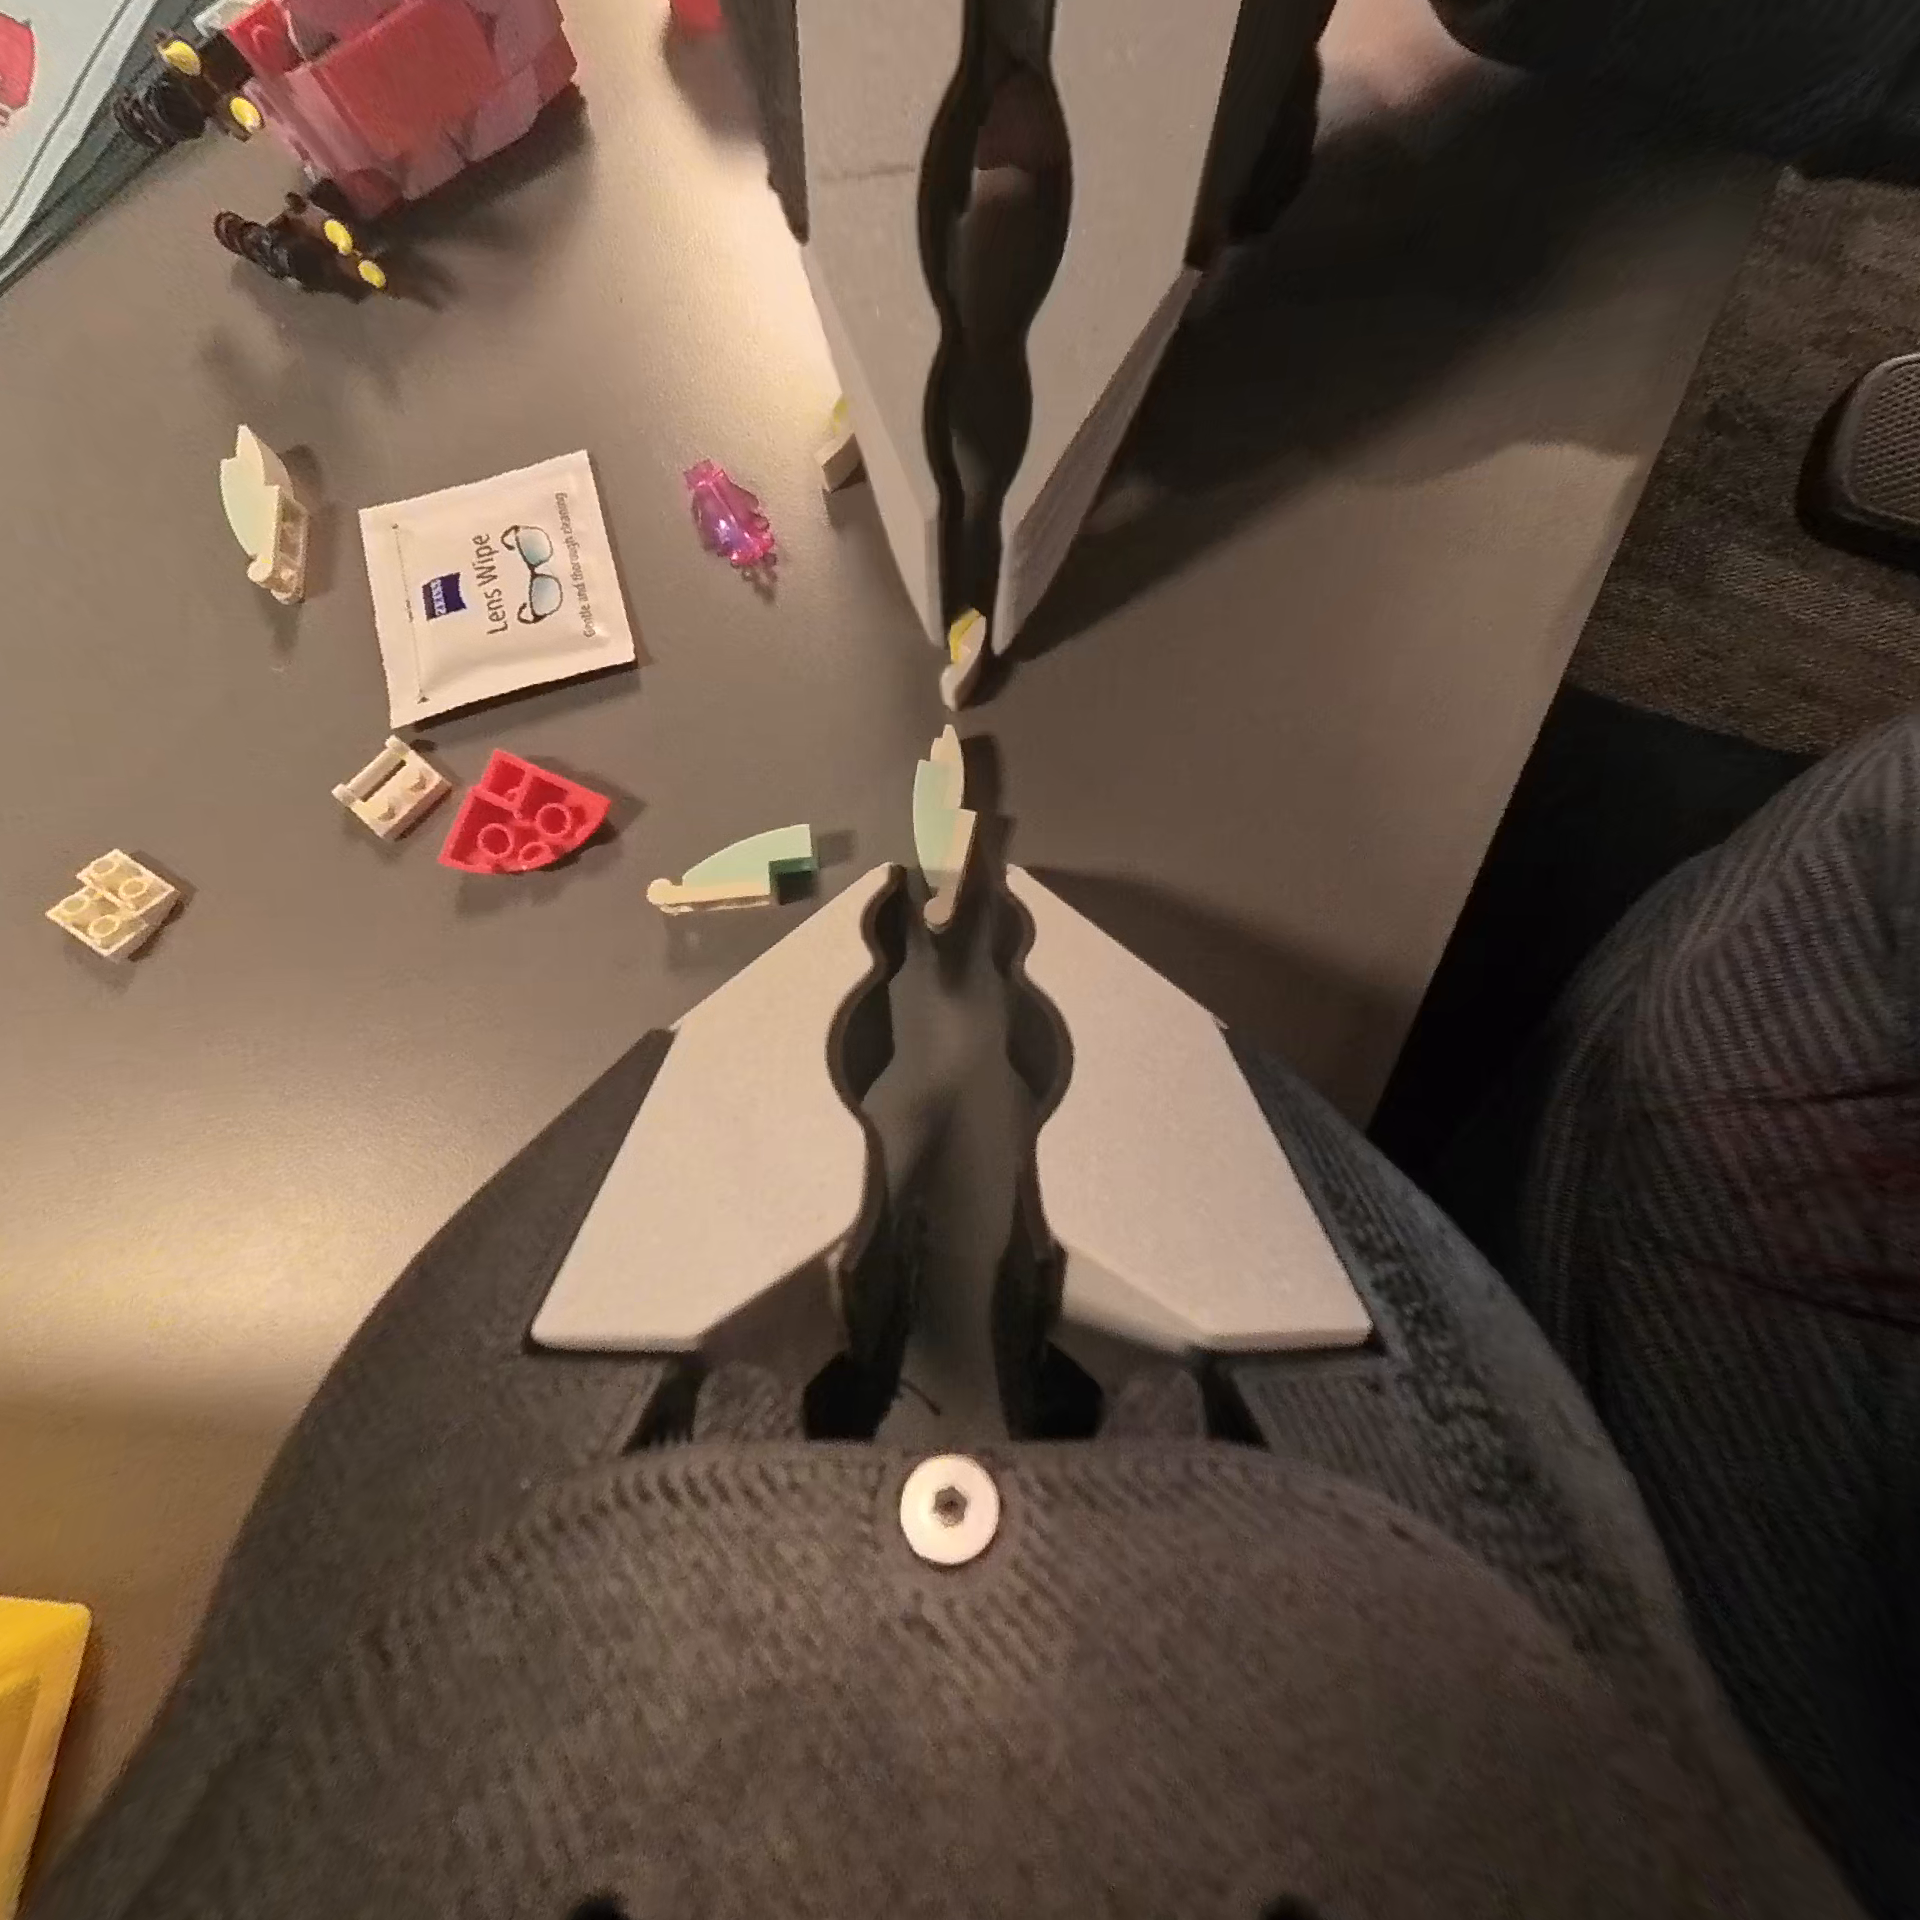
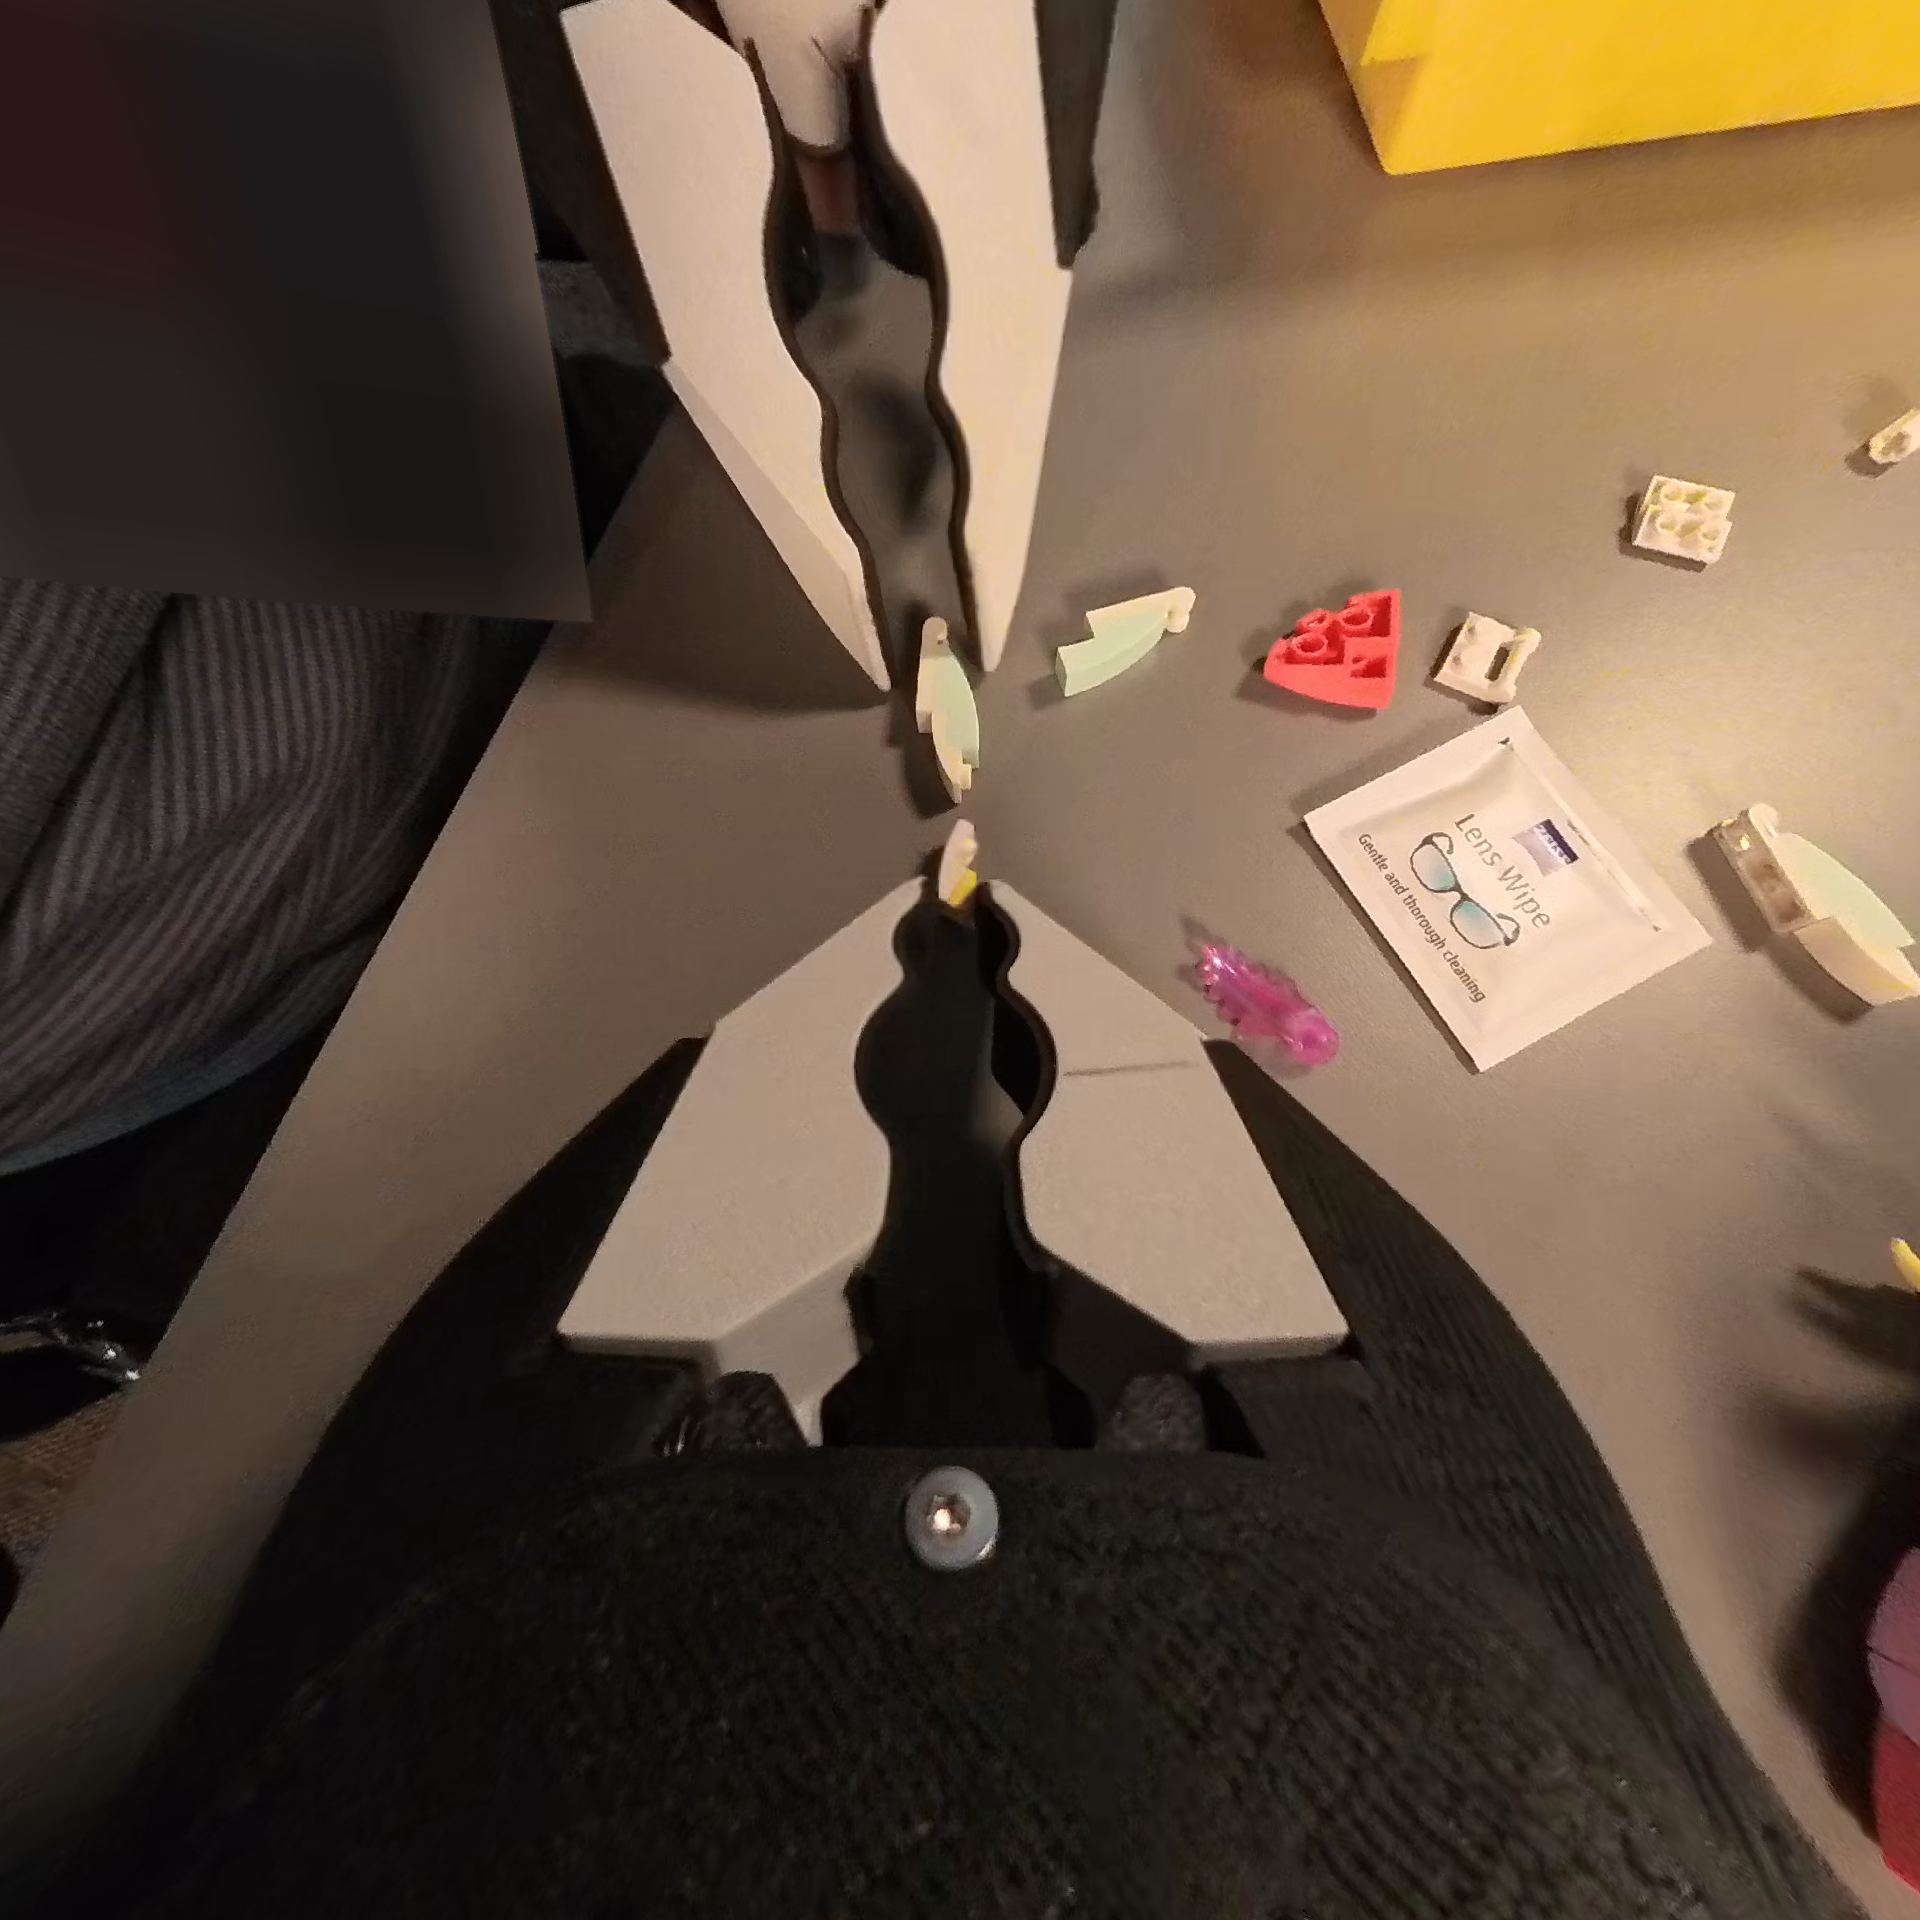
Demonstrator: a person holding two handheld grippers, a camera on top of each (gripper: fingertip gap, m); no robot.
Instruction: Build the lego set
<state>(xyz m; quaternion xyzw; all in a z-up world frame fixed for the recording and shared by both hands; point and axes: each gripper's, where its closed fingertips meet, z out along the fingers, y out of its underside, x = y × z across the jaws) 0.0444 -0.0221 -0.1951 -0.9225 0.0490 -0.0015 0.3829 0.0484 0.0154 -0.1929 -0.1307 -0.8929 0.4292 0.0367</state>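
Grey tabletop (image 1: 1195,779) near its front edge: left gripper (image 1: 951,894) pinches a mint wing piece (image 1: 940,821) by its base, right gripper (image 2: 961,883) pinches a small white-yellow piece (image 2: 958,862), tips facing, apparently for joining; another wing (image 1: 743,868) lies just beside.

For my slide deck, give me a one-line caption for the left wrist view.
Left claw grips a mint wing piece tip to tip with the right claw's small cream-and-yellow piece, above a grey table.

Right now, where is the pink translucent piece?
The pink translucent piece lies on the grey table, between the white wipe sachet and the right gripper; touching neither.
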